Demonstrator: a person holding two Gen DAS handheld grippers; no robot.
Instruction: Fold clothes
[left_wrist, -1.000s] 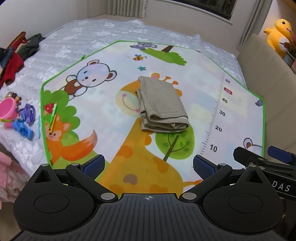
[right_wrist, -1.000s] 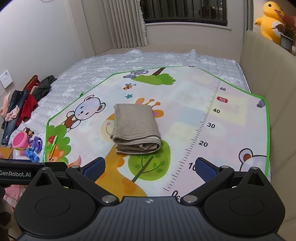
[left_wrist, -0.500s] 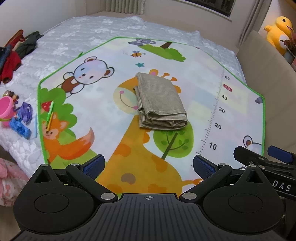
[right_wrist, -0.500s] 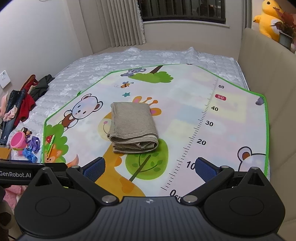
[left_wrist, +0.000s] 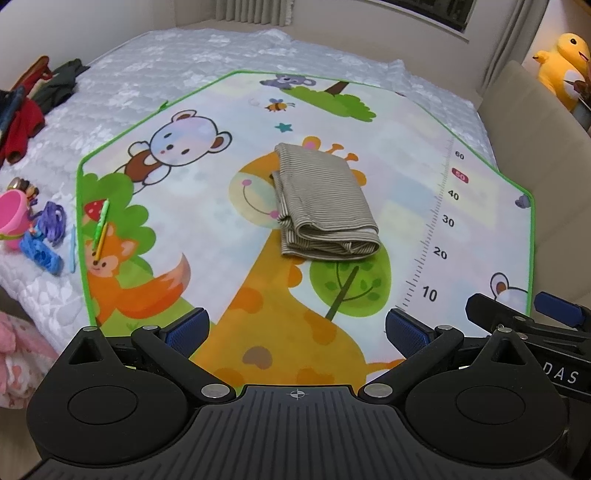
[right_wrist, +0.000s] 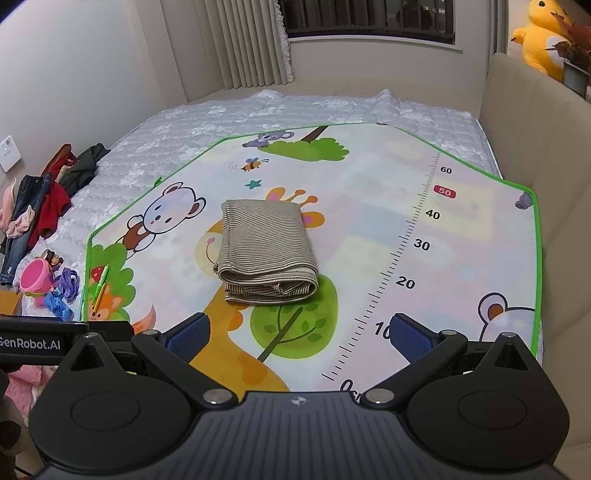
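A striped beige garment (left_wrist: 325, 203) (right_wrist: 266, 251) lies folded into a compact rectangle in the middle of a cartoon animal play mat (left_wrist: 207, 206) (right_wrist: 369, 221) spread on the bed. My left gripper (left_wrist: 297, 330) hovers open over the mat's near edge, well short of the garment, with nothing between its blue pads. My right gripper (right_wrist: 300, 332) is likewise open and empty, back from the garment; it also shows at the lower right of the left wrist view (left_wrist: 524, 314).
A pile of unfolded clothes (right_wrist: 40, 206) (left_wrist: 26, 107) lies at the bed's left edge. Toys, a pink cup (left_wrist: 13, 218) (right_wrist: 35, 280) and pencils (left_wrist: 100, 229) sit near the mat's left side. A beige headboard (right_wrist: 535, 147) runs along the right; a yellow plush (right_wrist: 543, 33) sits behind it.
Both grippers have drifted slightly back and shifted view; the folded garment has stayed put on the mat. Both stay open.
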